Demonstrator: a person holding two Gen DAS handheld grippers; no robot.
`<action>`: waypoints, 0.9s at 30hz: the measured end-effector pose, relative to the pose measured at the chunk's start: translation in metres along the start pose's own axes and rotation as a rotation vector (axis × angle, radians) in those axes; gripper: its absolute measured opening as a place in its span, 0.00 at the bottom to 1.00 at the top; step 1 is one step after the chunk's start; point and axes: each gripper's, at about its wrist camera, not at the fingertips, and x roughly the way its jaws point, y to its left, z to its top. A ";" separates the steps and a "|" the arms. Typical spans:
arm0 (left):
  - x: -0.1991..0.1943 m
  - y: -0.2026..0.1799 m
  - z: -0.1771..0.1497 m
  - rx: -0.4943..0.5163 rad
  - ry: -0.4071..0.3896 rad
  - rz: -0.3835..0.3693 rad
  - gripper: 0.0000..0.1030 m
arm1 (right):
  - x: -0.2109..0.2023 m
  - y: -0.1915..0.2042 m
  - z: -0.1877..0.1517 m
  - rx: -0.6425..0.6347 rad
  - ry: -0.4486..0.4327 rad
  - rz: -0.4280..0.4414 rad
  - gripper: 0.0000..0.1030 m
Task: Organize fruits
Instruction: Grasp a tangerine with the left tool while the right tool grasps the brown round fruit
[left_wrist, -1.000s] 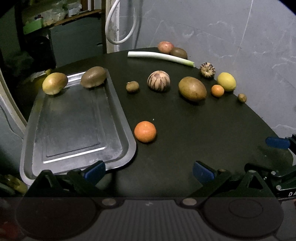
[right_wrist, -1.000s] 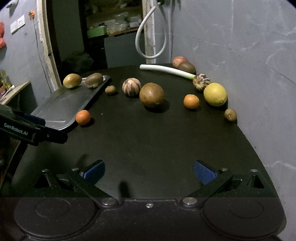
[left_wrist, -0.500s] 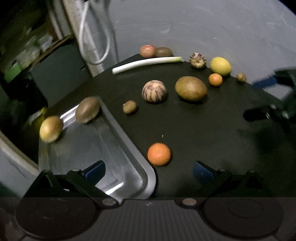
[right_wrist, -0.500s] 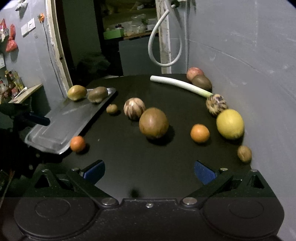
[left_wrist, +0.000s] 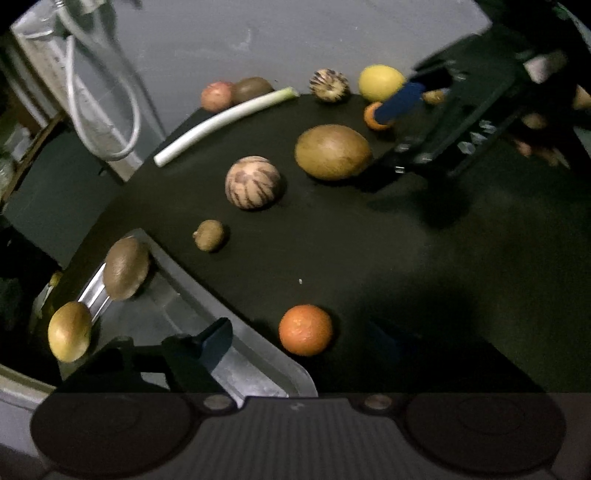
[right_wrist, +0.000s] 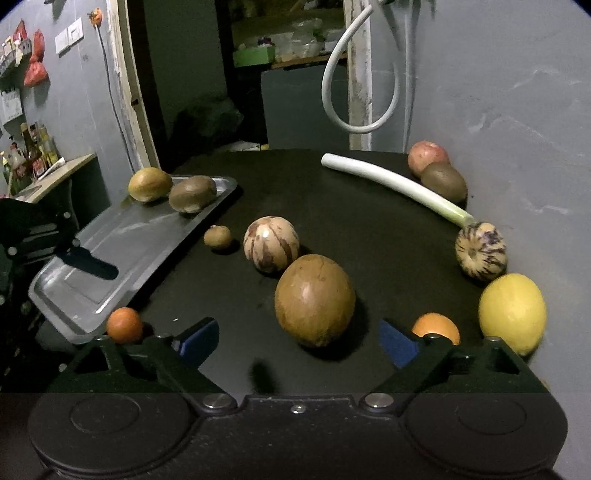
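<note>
A: L gripper?
B: Jaws wide, just been closing round the orange by the tray, not gripping.
A: R gripper?
B: Closing too, brown fruit sitting between, untouched.

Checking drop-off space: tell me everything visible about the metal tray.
The metal tray is a shallow rectangular sheet pan, silvery and dull, with rounded corners, a raised rim and a stepped flat floor. It lies flat at the black table's left edge. Two brownish fruits sit at its far end; the rest is bare. An orange lies on the table just off its near corner.
</note>
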 end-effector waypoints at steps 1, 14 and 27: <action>0.002 0.000 0.001 0.009 0.008 -0.006 0.77 | 0.005 -0.001 0.002 -0.006 0.006 0.002 0.89; 0.009 0.006 0.004 -0.035 0.036 -0.048 0.40 | 0.037 -0.003 0.014 -0.007 0.032 0.014 0.72; 0.011 0.008 0.006 -0.161 0.018 -0.025 0.35 | 0.037 -0.002 0.004 -0.016 0.014 -0.049 0.56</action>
